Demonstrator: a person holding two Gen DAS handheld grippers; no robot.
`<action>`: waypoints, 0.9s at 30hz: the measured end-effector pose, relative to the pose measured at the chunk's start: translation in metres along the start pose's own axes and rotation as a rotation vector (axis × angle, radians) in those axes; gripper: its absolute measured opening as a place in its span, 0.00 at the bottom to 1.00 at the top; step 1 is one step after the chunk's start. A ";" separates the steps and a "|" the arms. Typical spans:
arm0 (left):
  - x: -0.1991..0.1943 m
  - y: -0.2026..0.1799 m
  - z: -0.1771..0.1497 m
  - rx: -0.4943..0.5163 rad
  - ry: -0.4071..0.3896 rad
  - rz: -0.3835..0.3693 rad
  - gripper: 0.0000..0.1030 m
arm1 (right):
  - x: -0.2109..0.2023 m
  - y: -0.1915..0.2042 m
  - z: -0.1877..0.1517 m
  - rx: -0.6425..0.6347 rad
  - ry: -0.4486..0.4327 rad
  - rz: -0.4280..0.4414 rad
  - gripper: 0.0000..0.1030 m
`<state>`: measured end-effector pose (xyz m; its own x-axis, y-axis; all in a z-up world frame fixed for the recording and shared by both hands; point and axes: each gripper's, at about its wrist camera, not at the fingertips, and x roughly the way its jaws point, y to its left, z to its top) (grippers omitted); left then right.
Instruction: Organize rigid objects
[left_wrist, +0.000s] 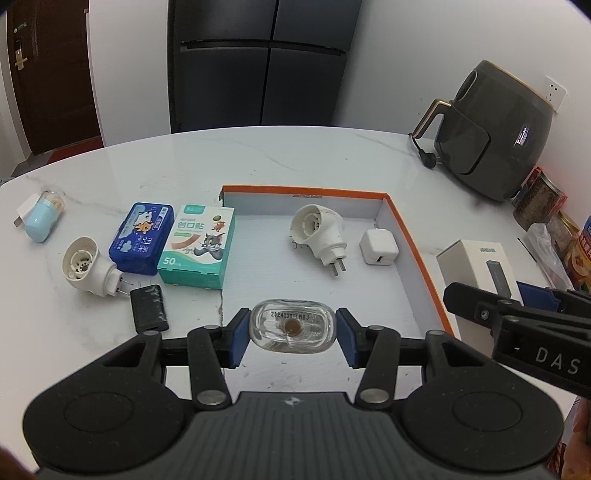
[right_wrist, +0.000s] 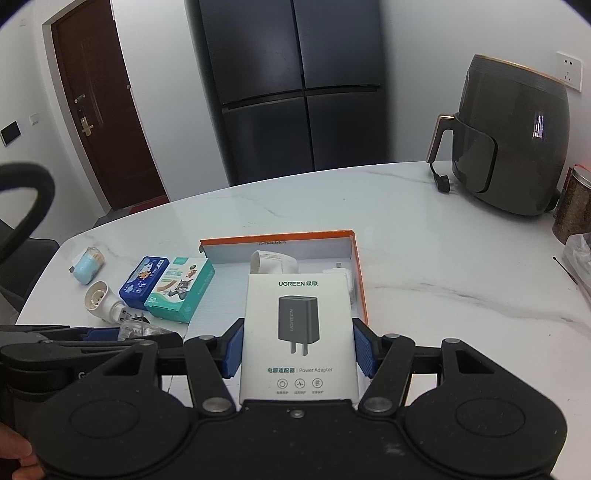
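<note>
Your left gripper (left_wrist: 291, 338) is clamped on a small clear bottle (left_wrist: 292, 328), blue pads against both of its ends, and it hangs over the near part of the tray (left_wrist: 417, 243). Your right gripper (right_wrist: 297, 349) is clamped on the white adapter box (right_wrist: 298, 334), pads on the two long sides, held just to the right of the left one and over the tray's near right corner.

By the look of it you are mid-delivery: both loads are carried in and neither is set down yet. Next you need to lower each onto bare tray floor and spread the jaws only once it rests there (the bottle looks like glass, so ease it down rather than drop it).

In the tray already lie a white plug-in (left_wrist: 319, 236) and a white charger (left_wrist: 379, 246), side by side toward the far right. The near half and the left side of the floor are bare, which gives room for both loads. Mind the orange wall on the right, which the box must clear, and the tray's open left side.

Outside on the table (left_wrist: 295, 155), left of the tray, still wait a plaster box (left_wrist: 197, 251), a blue case (left_wrist: 142, 242), a second plug-in (left_wrist: 86, 267), a black plug (left_wrist: 149, 308) and a pale blue holder (left_wrist: 42, 216).
</note>
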<state>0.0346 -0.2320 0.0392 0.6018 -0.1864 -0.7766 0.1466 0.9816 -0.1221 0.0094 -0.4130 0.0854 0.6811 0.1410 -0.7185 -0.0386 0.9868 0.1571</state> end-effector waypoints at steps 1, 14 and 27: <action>0.001 -0.001 0.000 0.001 0.000 -0.001 0.48 | 0.001 -0.001 0.000 0.001 0.001 0.001 0.68; 0.011 -0.011 0.004 0.014 0.012 -0.016 0.48 | 0.010 -0.011 0.004 0.011 0.008 -0.016 0.68; 0.023 -0.018 0.008 0.026 0.029 -0.026 0.48 | 0.022 -0.017 0.009 0.012 0.018 -0.021 0.69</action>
<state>0.0521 -0.2543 0.0280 0.5744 -0.2103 -0.7911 0.1827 0.9750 -0.1265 0.0316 -0.4277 0.0730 0.6681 0.1215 -0.7341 -0.0153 0.9886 0.1496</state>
